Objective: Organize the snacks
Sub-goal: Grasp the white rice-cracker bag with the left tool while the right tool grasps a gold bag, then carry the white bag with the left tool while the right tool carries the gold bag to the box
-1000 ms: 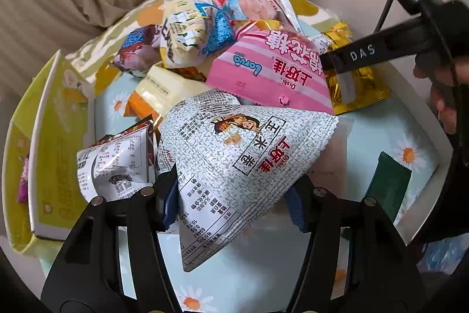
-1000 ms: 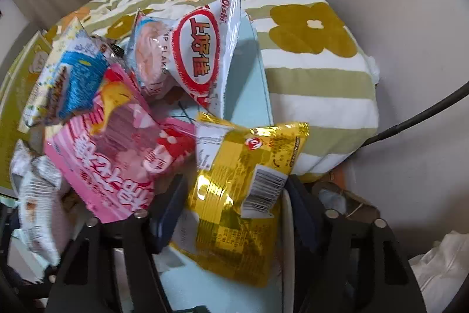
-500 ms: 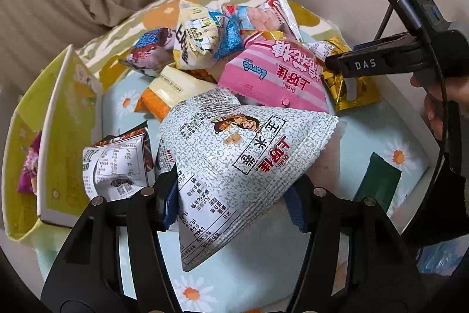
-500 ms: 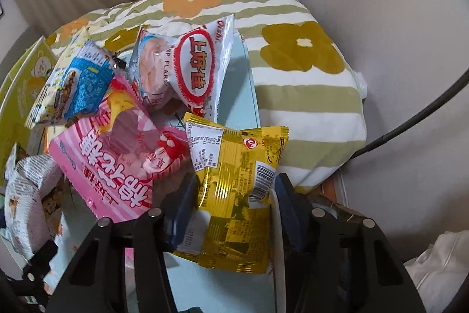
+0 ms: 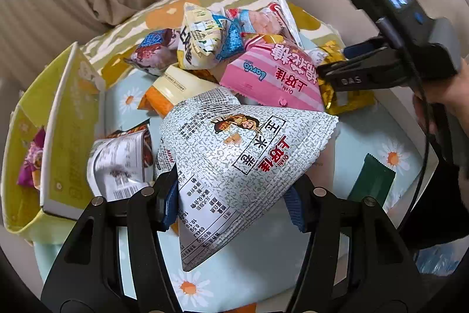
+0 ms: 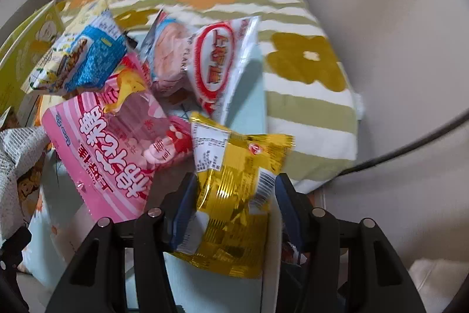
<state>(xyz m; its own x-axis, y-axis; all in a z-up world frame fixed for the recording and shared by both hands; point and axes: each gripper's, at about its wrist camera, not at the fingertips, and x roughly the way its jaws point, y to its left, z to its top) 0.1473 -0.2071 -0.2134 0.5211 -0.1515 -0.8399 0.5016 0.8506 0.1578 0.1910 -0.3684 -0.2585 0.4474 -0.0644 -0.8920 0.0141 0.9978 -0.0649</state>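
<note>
Silver-grey foil, left wrist view: the white-and-grey speckled packet sits between the pads of the left gripper, which is clamped on its lower part; the packet's wide end fans up and away from the jaws.
Where that packet is: raised at the near edge of the snack heap, over the daisy-print cloth.
Target side: the yellow-green box stands open to the left of the held packet, nearer this hand than the other one; in my judgement the carry runs leftward.
Other hand from here: the right gripper reaches in from the right, tips at the gold packet.

Gold foil, right wrist view: the right gripper is closed across the gold packet's middle, pads pressing both sides.
Long axis: runs along the fingers, top edge pointing away.
Neighbour: the pink packet lies just left, touching it.
</note>
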